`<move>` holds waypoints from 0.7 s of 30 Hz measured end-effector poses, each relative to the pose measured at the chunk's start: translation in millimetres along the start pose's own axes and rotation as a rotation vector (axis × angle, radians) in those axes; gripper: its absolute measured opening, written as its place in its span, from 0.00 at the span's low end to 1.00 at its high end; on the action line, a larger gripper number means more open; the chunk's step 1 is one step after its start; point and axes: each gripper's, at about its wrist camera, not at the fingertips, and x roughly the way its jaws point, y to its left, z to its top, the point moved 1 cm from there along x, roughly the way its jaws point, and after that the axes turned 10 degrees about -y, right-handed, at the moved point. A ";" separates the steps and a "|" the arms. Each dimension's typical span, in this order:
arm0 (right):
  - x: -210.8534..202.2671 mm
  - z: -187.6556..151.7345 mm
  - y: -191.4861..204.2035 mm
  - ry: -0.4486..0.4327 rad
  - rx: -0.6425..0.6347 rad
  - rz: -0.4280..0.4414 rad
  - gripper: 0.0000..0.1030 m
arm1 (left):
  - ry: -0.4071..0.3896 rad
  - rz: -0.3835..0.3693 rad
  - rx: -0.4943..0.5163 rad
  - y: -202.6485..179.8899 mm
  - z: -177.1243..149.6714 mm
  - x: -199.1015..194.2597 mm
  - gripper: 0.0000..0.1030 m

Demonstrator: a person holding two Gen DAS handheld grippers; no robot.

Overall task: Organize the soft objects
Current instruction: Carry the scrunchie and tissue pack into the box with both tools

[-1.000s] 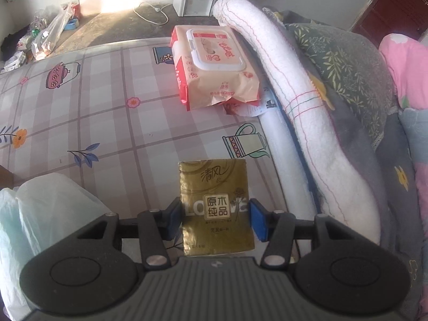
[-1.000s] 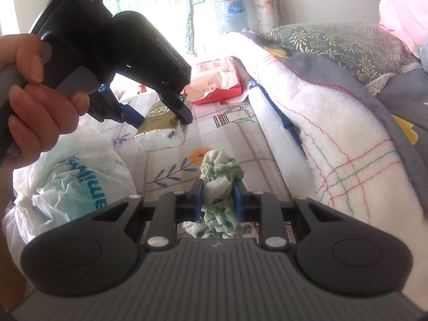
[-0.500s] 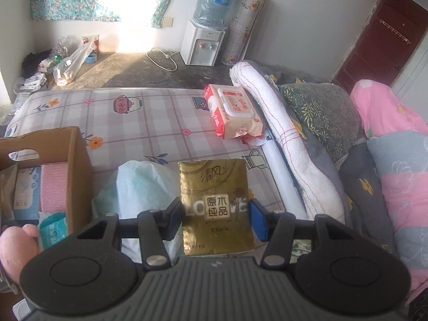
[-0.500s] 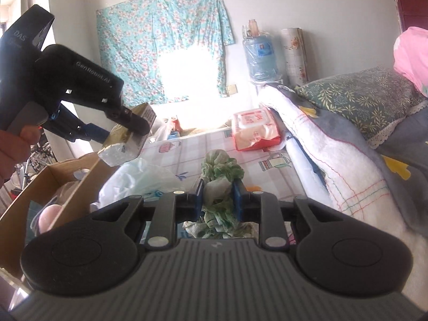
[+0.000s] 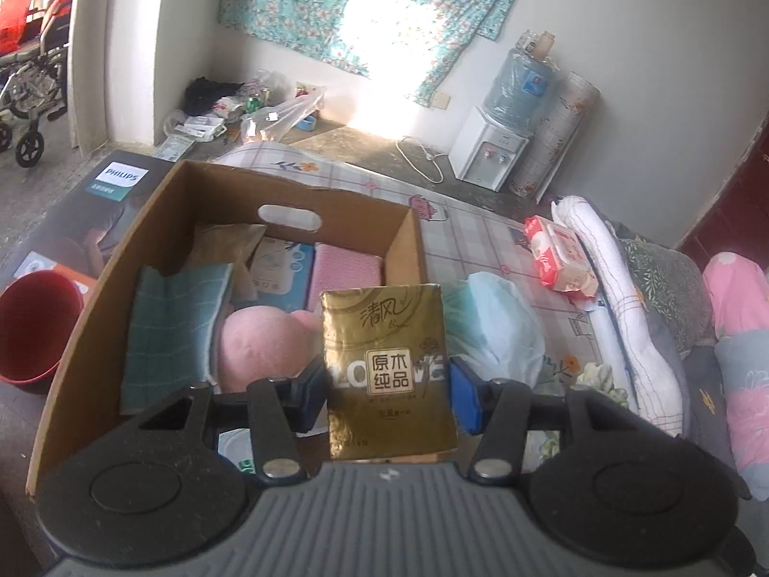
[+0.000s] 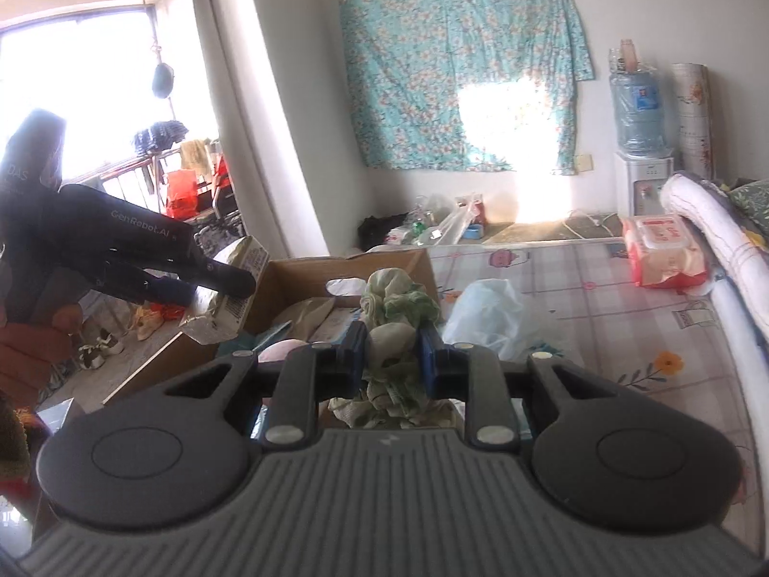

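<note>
Below, an open cardboard box (image 5: 144,259) sits at the edge of the patterned mattress (image 5: 480,240), already holding a pink cushion (image 5: 259,346) and a teal checked cloth (image 5: 173,317). Over it, my left gripper (image 5: 388,387) is clamped on a gold tissue pack (image 5: 387,365), while my right gripper (image 6: 391,356) pinches a crumpled green-and-white cloth (image 6: 396,307) near the box's rim.

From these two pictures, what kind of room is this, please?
Most likely a bedroom in a home: a bed with a checked sheet, pillows along its side, and a water dispenser by the wall.
</note>
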 end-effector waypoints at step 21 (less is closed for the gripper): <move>85.8 -10.2 143.4 0.225 -0.020 0.224 0.23 | 0.231 0.227 0.033 126.0 -45.7 48.7 0.53</move>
